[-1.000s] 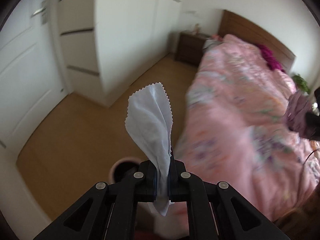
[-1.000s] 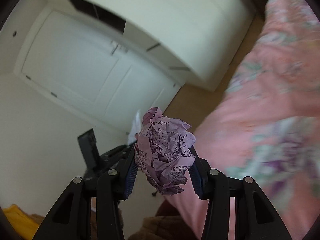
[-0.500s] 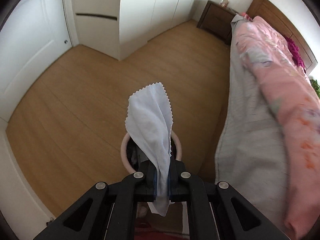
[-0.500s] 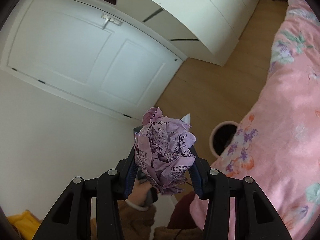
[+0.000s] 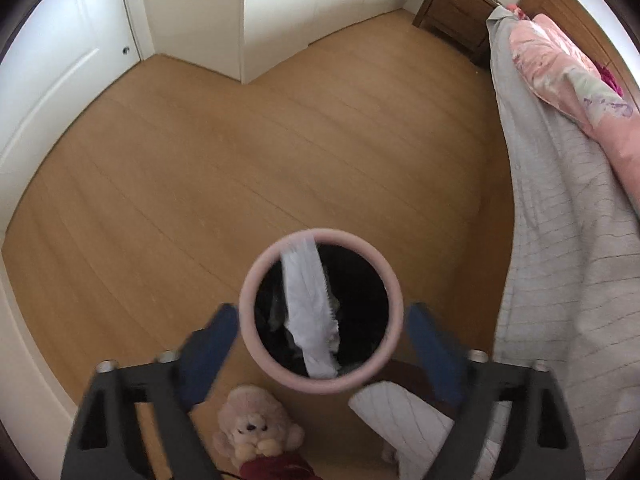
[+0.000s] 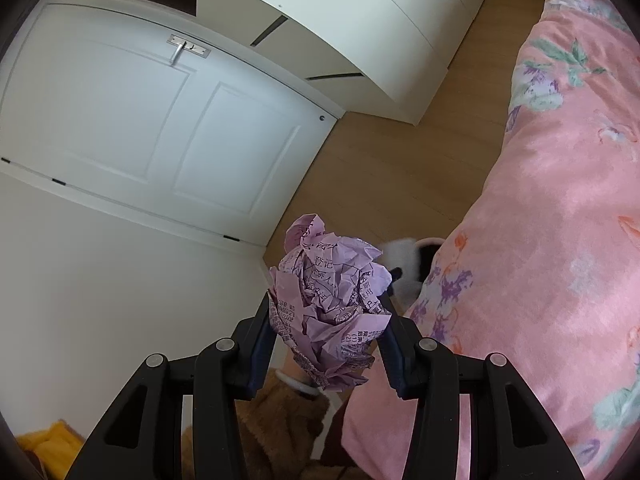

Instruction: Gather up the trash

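Left tongs [image 5: 320, 332] have just been opening and now stand spread wide, pointing steeply down, with nothing pinched between the pads. The white cloth [image 5: 310, 312] is loose between and ahead of the fingers, over the mouth of the pink-rimmed bin [image 5: 256, 272], its far end lying across the far rim; I judge it is dropping in, but that draped end could hang up. The bin sits centred between my left fingers, so alignment is good. Right tongs [image 6: 326, 316] are partly closed and pinching the crumpled purple paper ball [image 6: 328, 304], pads pressed on both of its sides. From the right wrist view the bin [image 6: 430, 245] is ahead and slightly right of the ball, half hidden by the pink floral quilt [image 6: 560, 220]. To do this step well: check the cloth clears the rim, then draw the left tongs back. Swing the right tongs past the quilt edge until the bin mouth shows straight beyond the ball, tilt down, and only then let go. A soft toy [image 5: 248, 428] lies on the floor below the left tongs; keep clear of it.
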Motion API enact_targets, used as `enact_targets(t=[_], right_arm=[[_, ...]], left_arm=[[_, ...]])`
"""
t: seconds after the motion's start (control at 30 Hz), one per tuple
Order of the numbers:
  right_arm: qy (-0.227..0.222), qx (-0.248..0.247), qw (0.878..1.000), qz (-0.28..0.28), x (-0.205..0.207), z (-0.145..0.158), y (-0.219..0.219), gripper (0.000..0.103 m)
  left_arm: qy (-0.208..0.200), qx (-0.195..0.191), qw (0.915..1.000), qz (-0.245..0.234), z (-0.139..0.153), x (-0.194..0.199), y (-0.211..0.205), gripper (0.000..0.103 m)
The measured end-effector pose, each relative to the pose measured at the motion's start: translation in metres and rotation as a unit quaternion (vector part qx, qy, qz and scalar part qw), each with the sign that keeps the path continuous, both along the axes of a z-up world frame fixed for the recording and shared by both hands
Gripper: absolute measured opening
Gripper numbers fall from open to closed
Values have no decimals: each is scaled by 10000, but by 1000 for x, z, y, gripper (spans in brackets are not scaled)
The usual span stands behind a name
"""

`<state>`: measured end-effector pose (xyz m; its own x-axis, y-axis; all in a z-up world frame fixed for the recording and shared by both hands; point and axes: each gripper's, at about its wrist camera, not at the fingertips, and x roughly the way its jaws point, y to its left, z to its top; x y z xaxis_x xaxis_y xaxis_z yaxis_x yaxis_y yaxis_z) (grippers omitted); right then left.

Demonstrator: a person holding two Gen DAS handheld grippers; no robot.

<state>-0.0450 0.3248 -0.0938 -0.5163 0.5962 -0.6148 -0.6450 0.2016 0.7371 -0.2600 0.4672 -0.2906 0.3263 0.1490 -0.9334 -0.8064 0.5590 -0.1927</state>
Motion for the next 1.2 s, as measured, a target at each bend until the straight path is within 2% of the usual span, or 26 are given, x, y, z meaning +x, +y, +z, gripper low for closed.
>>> enact_targets(t=[0.13, 0.27, 0.37, 0.43, 0.53, 0.7, 0.77, 0.83, 0.87, 0.9, 1.07, 1.13, 1.2], right_arm=[[-44, -114, 9998, 144, -12, -5, 9, 46], [-97, -268, 9984, 479, -31, -13, 32, 47], [-187, -559, 9949, 825, -51, -28, 59, 46], [-240, -773, 9912, 1046, -64, -41, 81, 46], [-593, -1207, 9821, 1316, -83, -61, 112, 46], [-1235, -1747, 9624, 1672, -103, -99, 155, 47], [-1468, -1800, 9573, 1722, -106, -108, 165, 50], [-1613, -1986, 9501, 1787, -107, -118, 172, 66], [-1655, -2043, 9494, 1719, -104, -120, 172, 71], [-1674, -2039, 9508, 1625, -101, -120, 171, 75], [-1419, -1777, 9668, 1165, -77, -102, 159, 78], [-1233, -1414, 9761, 1094, -72, -84, 150, 78], [-1355, -993, 9801, 1059, -73, -62, 137, 78]], left_arm=[[-100, -92, 9996, 231, 2, -12, 5, 89], [-143, 179, 9976, 653, 21, -48, -4, 89], [-88, 310, 9954, 898, 35, -79, -15, 90], [49, 466, 9939, 998, 45, -96, -23, 90], [123, 546, 9908, 1229, 59, -119, -33, 94], [228, 643, 9888, 1326, 71, -128, -42, 95], [204, 663, 9887, 1331, 75, -128, -42, 95], [177, 675, 9886, 1335, 76, -123, -42, 96], [162, 691, 9887, 1322, 77, -121, -41, 96], [159, 704, 9888, 1306, 79, -118, -41, 96], [112, 804, 9903, 1125, 84, -101, -42, 96], [85, 842, 9914, 1003, 87, -93, -46, 96], [14, 946, 9916, 880, 95, -85, -54, 96]])
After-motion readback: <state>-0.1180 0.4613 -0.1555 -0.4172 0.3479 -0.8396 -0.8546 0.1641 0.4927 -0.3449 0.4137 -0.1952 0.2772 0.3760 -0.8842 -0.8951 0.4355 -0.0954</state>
